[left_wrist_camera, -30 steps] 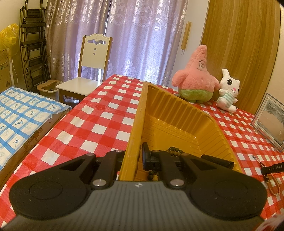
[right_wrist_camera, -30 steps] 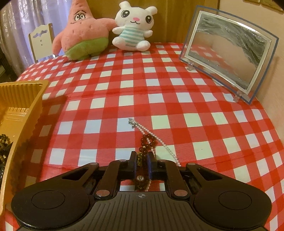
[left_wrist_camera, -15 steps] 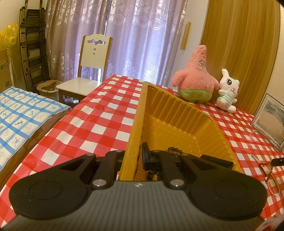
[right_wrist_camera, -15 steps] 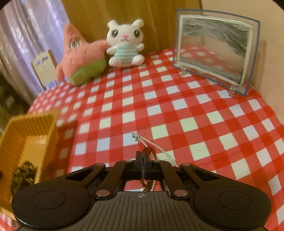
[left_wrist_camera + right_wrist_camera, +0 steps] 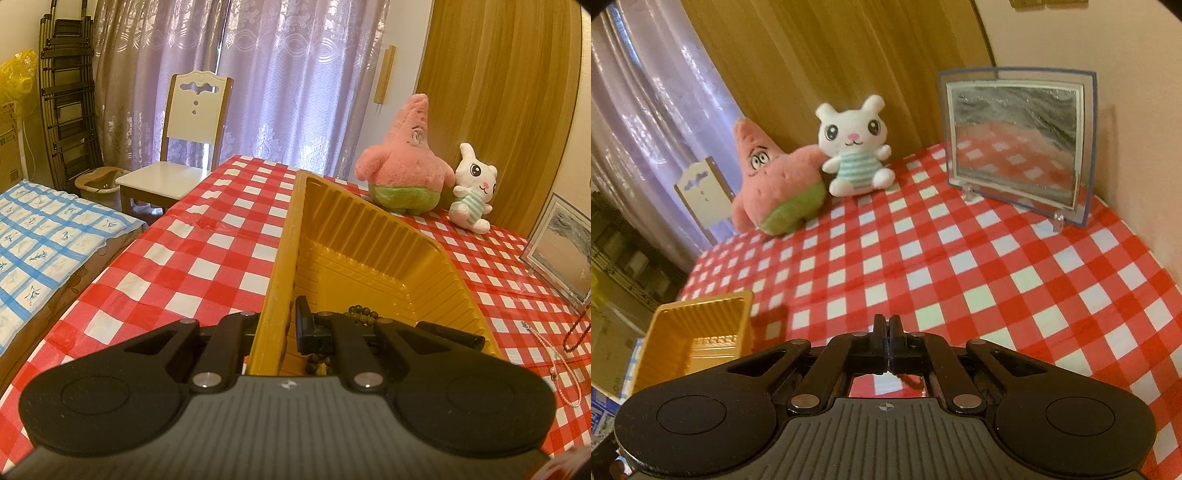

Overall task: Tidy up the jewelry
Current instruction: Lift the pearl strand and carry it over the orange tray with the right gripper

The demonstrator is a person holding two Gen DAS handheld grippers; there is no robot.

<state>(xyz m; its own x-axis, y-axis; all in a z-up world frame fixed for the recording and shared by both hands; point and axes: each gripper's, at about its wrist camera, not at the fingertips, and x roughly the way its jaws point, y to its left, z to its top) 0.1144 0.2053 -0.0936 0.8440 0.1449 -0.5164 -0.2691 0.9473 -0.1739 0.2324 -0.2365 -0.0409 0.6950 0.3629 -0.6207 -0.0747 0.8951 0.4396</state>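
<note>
L jaws clamp yellow tray wall, R jaws closed on red bead string, dangling below.

- Red-and-white checked tablecloth: broad bare stretch mid-table, open passage.
- Ribbed yellow plastic tray: tall walls block the left side.
- Pink star-shaped plush and white rabbit plush close off the far edge.
- Clear-framed sand picture stands upright at the far right, near the wall.
</note>
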